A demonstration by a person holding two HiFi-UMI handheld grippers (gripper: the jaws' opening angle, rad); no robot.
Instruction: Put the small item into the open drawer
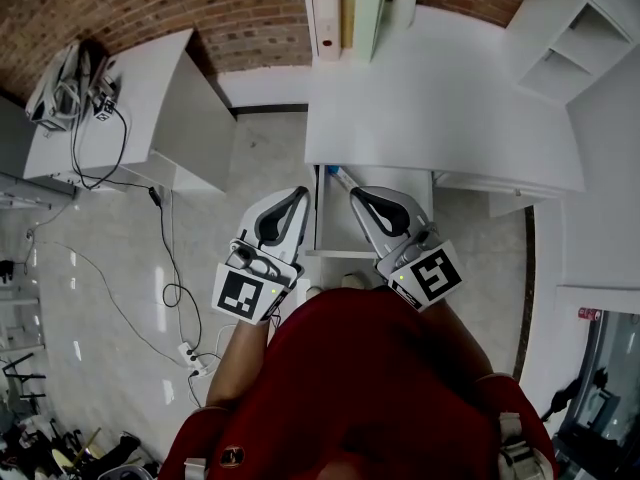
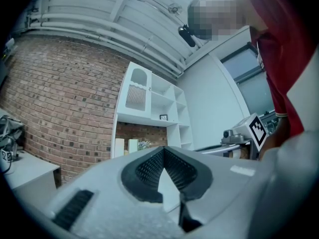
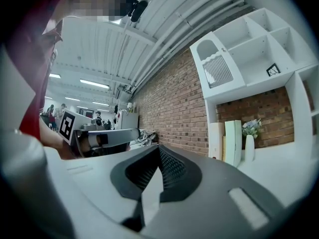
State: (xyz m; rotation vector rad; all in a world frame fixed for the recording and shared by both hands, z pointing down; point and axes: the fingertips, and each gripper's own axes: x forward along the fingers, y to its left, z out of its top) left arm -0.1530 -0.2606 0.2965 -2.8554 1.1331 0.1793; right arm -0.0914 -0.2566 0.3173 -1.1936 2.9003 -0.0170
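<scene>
The open drawer [image 1: 345, 252] juts out from under the white desk [image 1: 440, 98], right in front of me. A small blue and white item [image 1: 337, 175] lies at the drawer's back left, partly under the desk edge. My left gripper [image 1: 300, 191] hovers just left of the drawer, tilted up, and it is shut with nothing in it [image 2: 163, 151]. The right gripper [image 1: 354, 194] is held over the drawer's middle, also shut and empty [image 3: 159, 148]. Both point up toward the far wall and touch nothing.
Binders [image 1: 340, 8] and a white vase [image 1: 402, 3] stand at the desk's back edge. A white shelf unit [image 1: 570, 38] rises at the right. At the left a second white table [image 1: 130, 98] carries devices [image 1: 70, 83]. Cables and a power strip [image 1: 190, 353] lie on the floor.
</scene>
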